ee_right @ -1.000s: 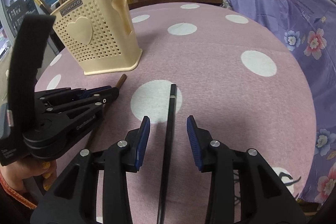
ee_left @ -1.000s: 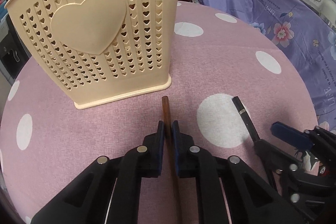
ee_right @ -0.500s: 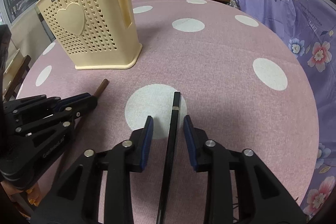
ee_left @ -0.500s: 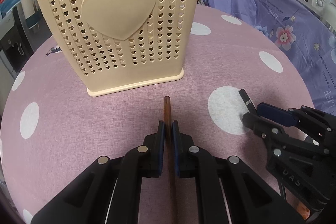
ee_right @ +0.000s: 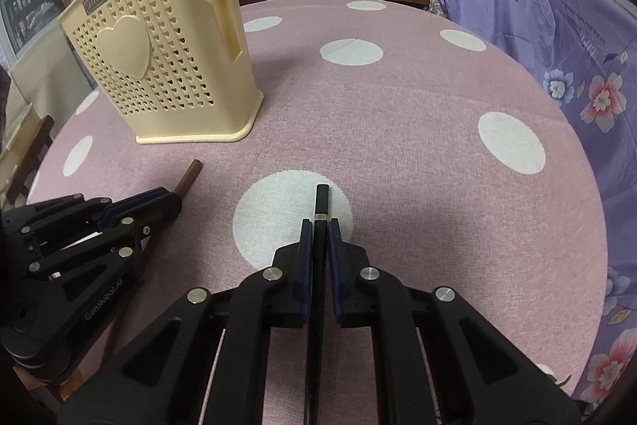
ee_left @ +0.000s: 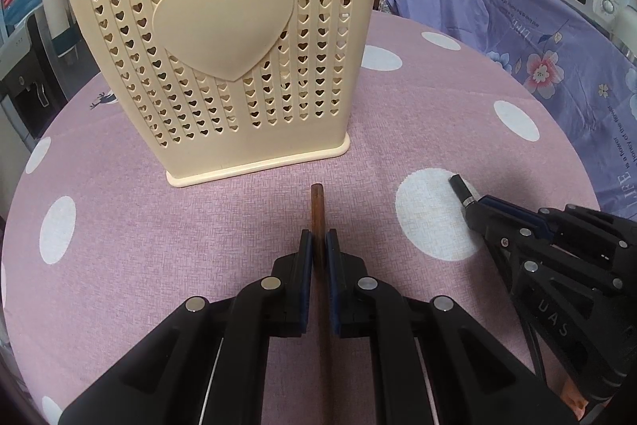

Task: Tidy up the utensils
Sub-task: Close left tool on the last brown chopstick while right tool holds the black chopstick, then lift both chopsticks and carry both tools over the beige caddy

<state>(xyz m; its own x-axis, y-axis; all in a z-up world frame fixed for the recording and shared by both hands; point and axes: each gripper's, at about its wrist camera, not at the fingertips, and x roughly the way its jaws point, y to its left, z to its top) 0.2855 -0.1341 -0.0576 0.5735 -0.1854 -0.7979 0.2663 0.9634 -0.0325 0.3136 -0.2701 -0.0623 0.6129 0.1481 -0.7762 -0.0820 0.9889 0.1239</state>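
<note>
A brown stick (ee_left: pixel 317 210) is clamped by the left tongs (ee_left: pixel 318 245) and a black chopstick (ee_right: pixel 321 202), its jaws just closed, by the right tongs (ee_right: pixel 319 237), both flat on the desk (ee_left: pixel 398 114), probably for dropping into the holder (ee_left: pixel 223 38).

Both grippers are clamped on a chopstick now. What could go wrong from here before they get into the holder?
1. Each chopstick is gripped near one end: the brown chopstick in the left gripper, the black chopstick in the right gripper. The long free ends may swing or slip on lifting.
2. The grippers sit close together and could collide.
3. The holder looks light; a bump might tip it.
</note>
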